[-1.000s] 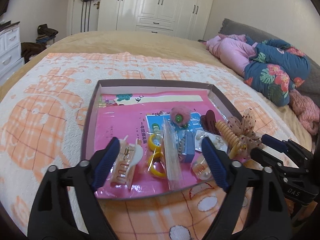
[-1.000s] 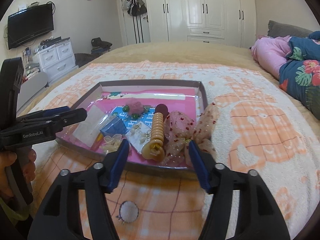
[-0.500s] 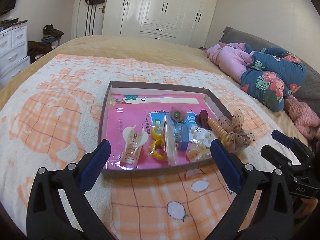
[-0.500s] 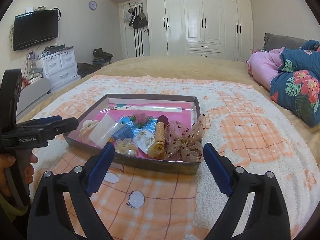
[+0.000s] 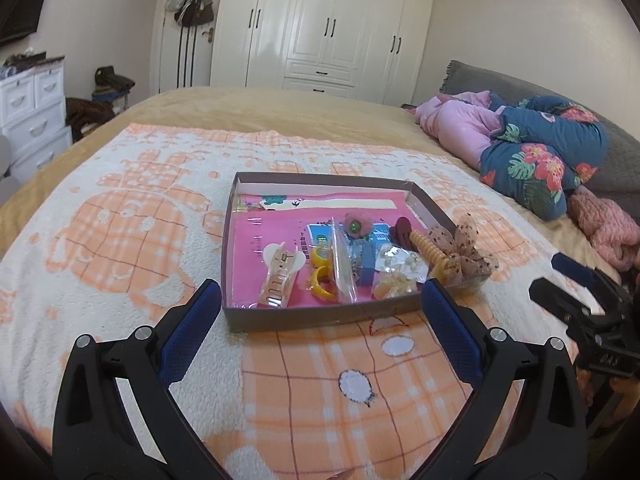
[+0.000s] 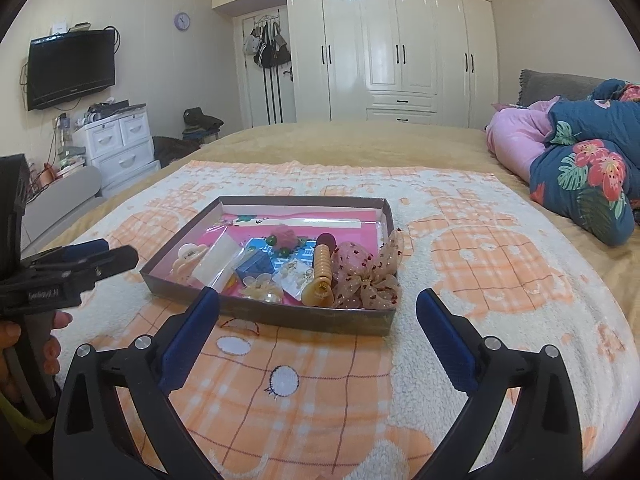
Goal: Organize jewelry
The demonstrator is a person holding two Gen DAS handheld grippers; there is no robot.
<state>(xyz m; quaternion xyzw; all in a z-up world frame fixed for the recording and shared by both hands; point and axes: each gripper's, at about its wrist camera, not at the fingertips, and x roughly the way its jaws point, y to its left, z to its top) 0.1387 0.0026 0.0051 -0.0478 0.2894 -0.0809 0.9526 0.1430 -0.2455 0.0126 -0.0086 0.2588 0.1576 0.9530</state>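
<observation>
Jewelry bits are piled in the shallow grey cardboard tray (image 5: pixel 320 319) just ahead of both tongs (image 5: pixel 321 304) (image 6: pixel 318 310), spread wide, nothing gripped (sorting looks finished); nothing's left to pick.

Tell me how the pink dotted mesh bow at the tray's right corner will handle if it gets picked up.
The mesh bow looks like thin gauzy fabric, so it is probably very light and floppy. Its loops drape over the tray wall, so they would likely crumple under the pads. It touches the beige spiral clip and may drag it.
</observation>
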